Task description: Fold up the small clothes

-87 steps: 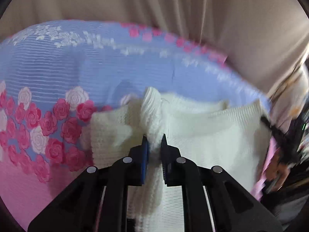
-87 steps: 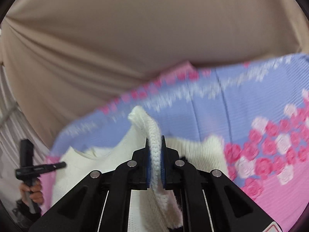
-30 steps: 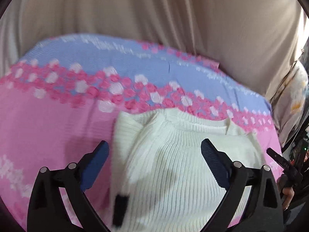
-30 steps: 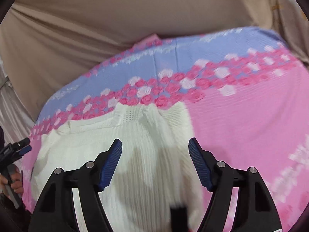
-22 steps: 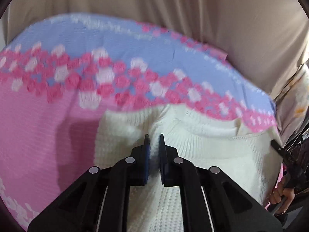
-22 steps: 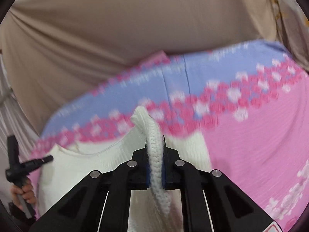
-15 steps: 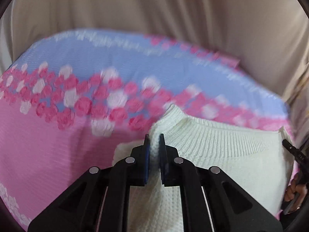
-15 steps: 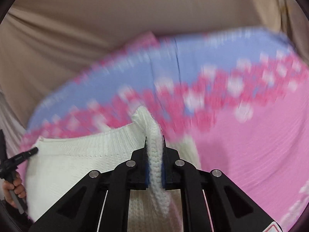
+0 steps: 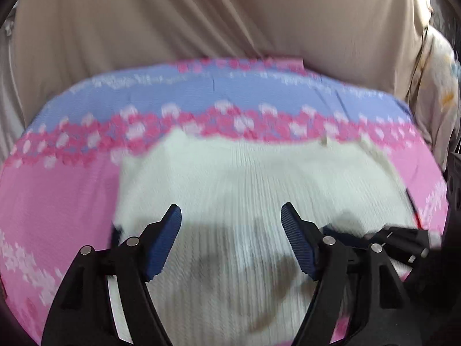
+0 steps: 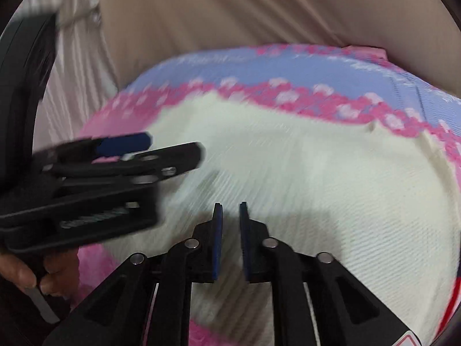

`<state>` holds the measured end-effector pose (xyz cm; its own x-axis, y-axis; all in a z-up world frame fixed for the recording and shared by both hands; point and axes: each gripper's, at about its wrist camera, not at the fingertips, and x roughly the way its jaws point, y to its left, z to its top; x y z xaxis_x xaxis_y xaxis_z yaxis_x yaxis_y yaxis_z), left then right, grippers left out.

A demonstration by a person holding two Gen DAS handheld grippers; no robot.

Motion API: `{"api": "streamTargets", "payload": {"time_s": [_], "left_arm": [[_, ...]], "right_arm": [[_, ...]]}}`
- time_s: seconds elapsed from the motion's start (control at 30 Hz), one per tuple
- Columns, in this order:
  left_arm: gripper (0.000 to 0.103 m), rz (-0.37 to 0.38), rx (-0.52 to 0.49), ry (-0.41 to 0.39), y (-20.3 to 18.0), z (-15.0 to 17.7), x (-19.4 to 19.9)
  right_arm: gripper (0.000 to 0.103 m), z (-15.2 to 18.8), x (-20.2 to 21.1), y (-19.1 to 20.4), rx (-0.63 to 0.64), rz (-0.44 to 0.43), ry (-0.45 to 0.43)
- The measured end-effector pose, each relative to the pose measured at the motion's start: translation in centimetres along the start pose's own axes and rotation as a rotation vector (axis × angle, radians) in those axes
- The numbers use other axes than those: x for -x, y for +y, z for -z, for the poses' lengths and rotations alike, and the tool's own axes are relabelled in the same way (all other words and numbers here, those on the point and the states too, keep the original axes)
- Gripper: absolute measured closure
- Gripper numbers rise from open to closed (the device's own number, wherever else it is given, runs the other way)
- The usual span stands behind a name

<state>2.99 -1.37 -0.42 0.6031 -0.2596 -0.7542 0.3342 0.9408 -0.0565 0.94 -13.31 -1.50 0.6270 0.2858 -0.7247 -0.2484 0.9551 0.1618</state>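
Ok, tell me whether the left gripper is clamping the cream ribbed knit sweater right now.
No: the left gripper is wide open above the cream ribbed knit sweater, which lies flat with nothing between its blue pads.

Cream ribbed knit sweater lies folded flat (blurred) on the floral bedspread.

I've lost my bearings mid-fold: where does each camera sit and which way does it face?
Left wrist: on the left gripper, facing the white sweater on the pink and blue bedspread; its jaws are wide open.
Right wrist: on the right gripper, facing the sweater; jaws slightly apart, the left gripper and a hand at its left.
Shared: sweater, bedspread, beige curtain.
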Motion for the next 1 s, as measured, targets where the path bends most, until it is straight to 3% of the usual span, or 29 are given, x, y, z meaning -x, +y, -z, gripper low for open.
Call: {"api": "streamTargets", "payload": {"time_s": [0.1,0.17,0.2,0.23,0.27,0.33,0.4,0.43,0.47,0.5,0.53,0.57,0.6,0.7,0.73,0.77,0.8,0.83,0.9,1.0], "left_arm": [[0.037,-0.083,0.025,0.080,2.7,2.5,-1.5],[0.039,-0.075,0.042,0.081,5.3,4.1,-1.2],[0.040,-0.068,0.037,0.076,6.2,4.7,-0.6],[0.041,-0.105,0.017,0.075,6.8,5.2,0.1],[0.041,-0.158,0.002,0.076,7.0,5.7,0.6],[0.032,-0.204,0.026,0.102,7.9,6.1,1.0],[0.034,-0.147,0.096,0.125,8.8,6.2,0.9],[0.035,-0.133,0.111,0.124,8.8,5.8,1.0],[0.037,-0.123,0.115,0.108,8.6,5.1,1.2],[0.037,-0.117,0.111,0.077,8.2,4.2,1.5],[0.036,-0.114,0.100,0.035,7.4,2.8,2.0],[0.034,-0.098,0.097,-0.001,7.0,1.3,2.1],[0.030,-0.080,0.100,-0.021,6.7,0.3,2.2],[0.029,-0.059,0.134,-0.029,6.4,-3.7,-0.9],[0.030,-0.070,0.148,-0.012,6.6,-4.4,-2.4],[0.030,-0.096,0.159,0.016,6.9,-4.8,-4.0],[0.033,-0.112,0.165,0.041,7.1,-5.0,-5.4],[0.036,-0.133,0.171,0.062,7.5,-4.9,-6.8],[0.032,-0.163,0.178,0.084,8.1,-4.1,-7.9],[0.027,-0.096,0.231,0.072,9.5,-3.1,-8.1]], "right_arm": [[0.099,2.6,2.2,-4.1,-0.093,0.090,-0.031],[0.103,4.5,5.0,-8.8,-0.193,0.210,-0.041],[0.103,5.6,6.3,-11.0,-0.246,0.227,-0.038],[0.103,7.0,7.9,-13.4,-0.306,0.319,-0.022],[0.103,8.2,9.3,-14.9,-0.337,0.329,-0.031],[0.103,9.3,10.8,-16.6,-0.411,0.267,-0.039],[0.103,8.7,11.4,-16.1,-0.391,0.297,-0.040],[0.092,7.7,11.4,-15.4,-0.365,0.353,-0.052],[0.088,6.5,11.7,-15.1,-0.340,0.387,-0.085],[0.077,5.0,11.7,-15.1,-0.335,0.382,-0.123],[0.052,3.6,11.6,-15.8,-0.344,0.360,-0.156],[0.043,2.0,11.1,-16.8,-0.357,0.331,-0.184],[0.041,0.5,10.2,-17.7,-0.364,0.318,-0.191],[0.041,-3.1,5.6,-20.0,-0.405,0.311,-0.125],[0.048,-3.6,3.8,-20.9,-0.419,0.295,-0.093],[0.063,-3.8,1.9,-21.7,-0.435,0.269,-0.054],[0.094,-3.9,0.9,-22.2,-0.435,0.250,-0.034],[0.096,-3.8,1.1,-22.6,-0.451,0.236,-0.073],[0.096,-3.0,3.1,-23.6,-0.506,0.244,-0.153],[0.097,-1.5,2.9,-25.9,-0.581,0.240,-0.151]]}}
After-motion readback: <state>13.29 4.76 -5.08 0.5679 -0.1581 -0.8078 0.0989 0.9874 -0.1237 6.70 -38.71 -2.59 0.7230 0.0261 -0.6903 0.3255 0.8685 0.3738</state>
